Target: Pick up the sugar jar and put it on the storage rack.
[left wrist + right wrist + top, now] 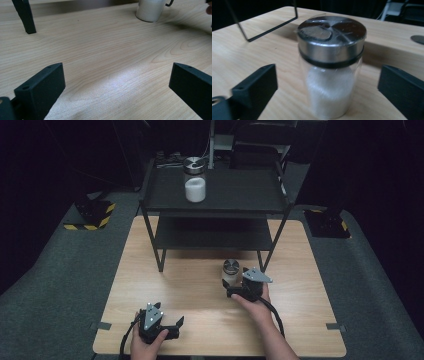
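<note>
A: Right claw (231, 289): jaws apart, one on each side of the small glass jar (230, 272). In the right gripper view a gap shows between each jaw and the glass, so the jar (329, 70) is bracketed, not gripped.

B: Confirmed. Jar location?

A: Upright on the tabletop (200, 290), just in front of the shelf rack's (215, 195) front right leg. It has a metal lid with a dark band under it and is partly filled with a white granular material. The right hand (255, 302) holds the claw body just behind the jar.

B: Left claw (172, 327) status?

A: Released. In the left gripper view the jaws stand wide apart over bare wood (105, 62), with nothing between them. The left hand (145, 345) holds it near the front edge of the tabletop, well apart from the jar.

B: What else shows in the left gripper view?

A: The base of the same jar (150, 10) at the top, and one black rack leg (25, 15) at the upper left.

B: Other items?

A: A second, larger jar (194, 180) stands on the top shelf of the rack, left of centre. It also has a metal lid and white contents. The lower shelf (210, 232) carries nothing that can be made out.

B: Cables?

A: A black cable (275, 312) trails from the right claw back along the forearm; another (125, 342) loops from the left claw toward the front edge of the tabletop.
</note>
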The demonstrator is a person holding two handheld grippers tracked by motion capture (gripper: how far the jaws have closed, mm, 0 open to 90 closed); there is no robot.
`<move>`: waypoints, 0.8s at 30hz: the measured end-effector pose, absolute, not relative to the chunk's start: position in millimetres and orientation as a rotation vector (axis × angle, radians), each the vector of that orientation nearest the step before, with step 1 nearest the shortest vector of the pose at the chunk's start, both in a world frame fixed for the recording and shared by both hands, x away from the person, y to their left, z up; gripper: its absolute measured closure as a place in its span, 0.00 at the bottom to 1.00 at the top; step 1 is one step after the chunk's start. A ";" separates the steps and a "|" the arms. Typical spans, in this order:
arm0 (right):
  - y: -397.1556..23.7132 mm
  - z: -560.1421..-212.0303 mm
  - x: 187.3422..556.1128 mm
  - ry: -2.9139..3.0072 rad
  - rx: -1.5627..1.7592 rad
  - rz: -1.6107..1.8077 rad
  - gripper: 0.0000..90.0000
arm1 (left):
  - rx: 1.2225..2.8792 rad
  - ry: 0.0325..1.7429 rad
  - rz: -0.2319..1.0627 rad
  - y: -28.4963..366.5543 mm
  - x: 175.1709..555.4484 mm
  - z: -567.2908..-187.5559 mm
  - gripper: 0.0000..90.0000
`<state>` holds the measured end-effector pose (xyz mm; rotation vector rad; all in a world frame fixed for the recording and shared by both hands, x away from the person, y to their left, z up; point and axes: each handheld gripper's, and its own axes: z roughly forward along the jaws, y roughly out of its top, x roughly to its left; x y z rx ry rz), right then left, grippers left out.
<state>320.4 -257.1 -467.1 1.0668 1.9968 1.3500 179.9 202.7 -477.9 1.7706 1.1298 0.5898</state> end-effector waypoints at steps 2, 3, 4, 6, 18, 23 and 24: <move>-254.4 -469.9 322.0 1.984 1.075 1.348 0.11 | 1.771 1.130 0.589 202.7 180.0 -477.8 0.01; -252.7 -472.6 322.2 1.970 1.073 1.345 0.15 | 1.771 1.131 0.589 202.7 180.1 -477.9 0.01; -251.4 -474.4 322.6 1.962 1.076 1.345 0.16 | 1.771 1.131 0.590 202.6 180.0 -477.8 0.01; -250.2 -476.3 324.7 1.964 1.073 1.346 0.19 | 1.771 1.130 0.590 202.2 179.9 -477.8 0.01; -240.6 -486.0 327.0 1.940 1.060 1.346 0.34 | 1.776 1.128 0.591 201.8 180.3 -477.5 0.01; -239.6 -483.8 325.6 1.949 1.050 1.331 0.34 | 1.775 1.129 0.590 202.0 180.3 -477.5 0.01; -239.6 -483.3 324.9 1.952 1.039 1.326 0.34 | 1.774 1.131 0.590 202.0 180.4 -477.6 0.01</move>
